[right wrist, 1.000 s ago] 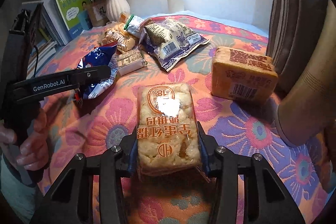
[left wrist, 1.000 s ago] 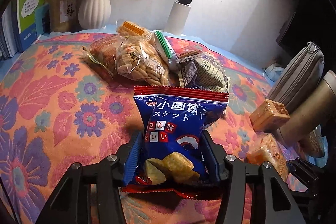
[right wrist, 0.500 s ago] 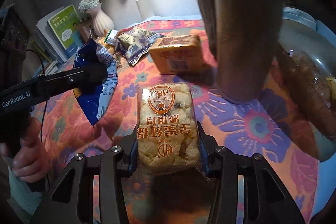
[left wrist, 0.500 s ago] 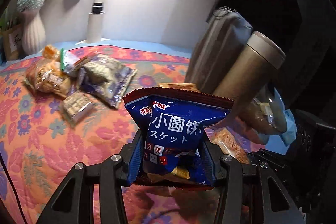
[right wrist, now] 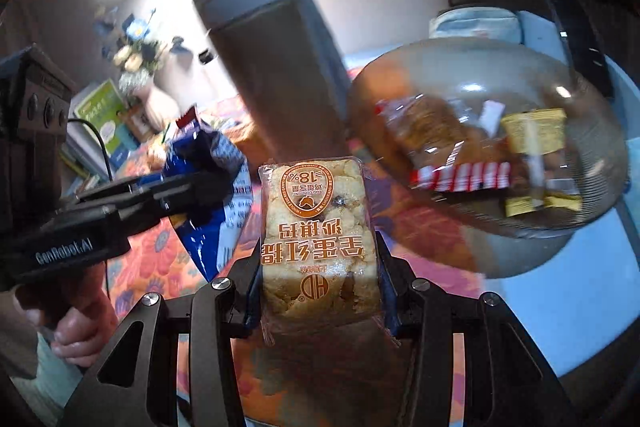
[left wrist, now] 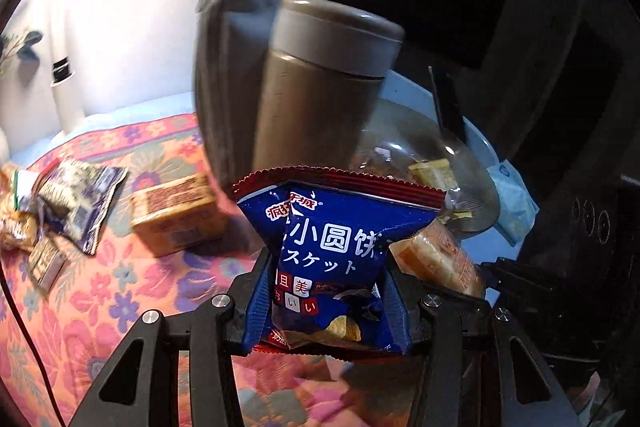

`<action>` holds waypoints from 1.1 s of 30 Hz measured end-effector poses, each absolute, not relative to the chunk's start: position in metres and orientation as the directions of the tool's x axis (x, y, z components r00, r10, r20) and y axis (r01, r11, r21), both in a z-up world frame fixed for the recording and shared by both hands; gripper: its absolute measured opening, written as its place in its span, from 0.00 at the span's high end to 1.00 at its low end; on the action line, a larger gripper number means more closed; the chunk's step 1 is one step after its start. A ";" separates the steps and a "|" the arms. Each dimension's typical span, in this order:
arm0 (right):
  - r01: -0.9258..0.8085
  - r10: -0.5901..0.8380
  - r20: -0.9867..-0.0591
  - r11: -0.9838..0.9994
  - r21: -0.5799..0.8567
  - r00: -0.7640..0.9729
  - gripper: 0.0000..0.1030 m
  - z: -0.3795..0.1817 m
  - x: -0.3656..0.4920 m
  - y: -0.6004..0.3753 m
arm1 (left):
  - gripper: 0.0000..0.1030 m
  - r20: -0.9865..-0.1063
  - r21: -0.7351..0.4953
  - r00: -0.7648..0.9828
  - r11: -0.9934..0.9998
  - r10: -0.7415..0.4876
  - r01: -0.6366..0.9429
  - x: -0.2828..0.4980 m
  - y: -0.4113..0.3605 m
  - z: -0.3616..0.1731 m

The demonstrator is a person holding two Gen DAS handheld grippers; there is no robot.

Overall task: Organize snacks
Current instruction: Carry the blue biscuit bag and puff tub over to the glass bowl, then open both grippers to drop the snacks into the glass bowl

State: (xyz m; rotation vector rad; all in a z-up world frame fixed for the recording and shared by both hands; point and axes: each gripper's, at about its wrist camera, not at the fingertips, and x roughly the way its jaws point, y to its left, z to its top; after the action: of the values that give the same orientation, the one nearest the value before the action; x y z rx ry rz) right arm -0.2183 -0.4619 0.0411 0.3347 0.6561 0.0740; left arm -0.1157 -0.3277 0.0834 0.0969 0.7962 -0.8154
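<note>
In our left gripper [left wrist: 326, 311] we clench a crinkly blue foil bag [left wrist: 336, 259] with a red serrated top edge, its sides creased by the pads and raised off the cloth. Our right gripper [right wrist: 318, 293] is clamped on a clear-wrapped golden cake [right wrist: 318, 227], a rough, lumpy block with orange print, also lifted. Below both lies a floral cloth [left wrist: 120, 291] in orange, pink and purple. Just past the bag stands a smooth brown flask [left wrist: 316, 95], cylindrical with a paler cap, and behind it a grey pouch [left wrist: 224, 75]. Right of the flask sits a round clear bowl [right wrist: 592, 211] holding wrapped snacks: a red-and-white striped packet [right wrist: 460, 177], a yellow packet [right wrist: 534, 135], and a brown bun-like item under film. Farther left on the cloth lie an orange boxy pack [left wrist: 176, 215] and a purple wrapper [left wrist: 80, 203].
</note>
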 end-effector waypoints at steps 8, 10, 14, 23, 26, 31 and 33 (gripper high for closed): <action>0.110 0.078 -0.521 0.940 0.322 0.850 0.57 0.065 -0.240 -0.500 | 0.53 -0.663 -0.185 0.390 0.645 -0.639 0.742 -0.128 -0.375 0.096; 0.142 0.043 -0.504 0.936 0.323 0.862 0.57 0.072 -0.241 -0.516 | 0.53 -0.654 -0.169 0.395 0.634 -0.645 0.755 -0.131 -0.390 0.103; 0.216 -0.035 -0.484 0.922 0.322 0.874 0.57 0.087 -0.235 -0.548 | 0.53 -0.634 -0.109 0.430 0.625 -0.643 0.773 -0.140 -0.420 0.118; 0.353 -0.098 -0.538 0.849 0.394 0.837 0.57 0.087 -0.191 -0.607 | 0.53 -0.632 -0.076 0.492 0.680 -0.599 0.729 -0.120 -0.487 0.144; 0.361 -0.088 -0.551 0.837 0.410 0.830 0.54 0.081 -0.179 -0.619 | 0.54 -0.634 -0.036 0.529 0.704 -0.565 0.709 -0.108 -0.505 0.140; 0.369 -0.085 -0.561 0.831 0.417 0.824 0.44 0.075 -0.175 -0.630 | 0.42 -0.636 -0.057 0.530 0.720 -0.561 0.692 -0.089 -0.513 0.140; 0.362 -0.082 -0.554 0.834 0.417 0.828 0.43 0.074 -0.181 -0.629 | 0.42 -0.626 -0.064 0.536 0.723 -0.566 0.688 -0.087 -0.507 0.141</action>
State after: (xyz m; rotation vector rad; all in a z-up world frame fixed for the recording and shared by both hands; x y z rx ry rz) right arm -0.1812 -0.6288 0.0738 0.5377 0.5487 -0.2479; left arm -0.0867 -0.5075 0.1410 0.1994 0.6687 -0.7521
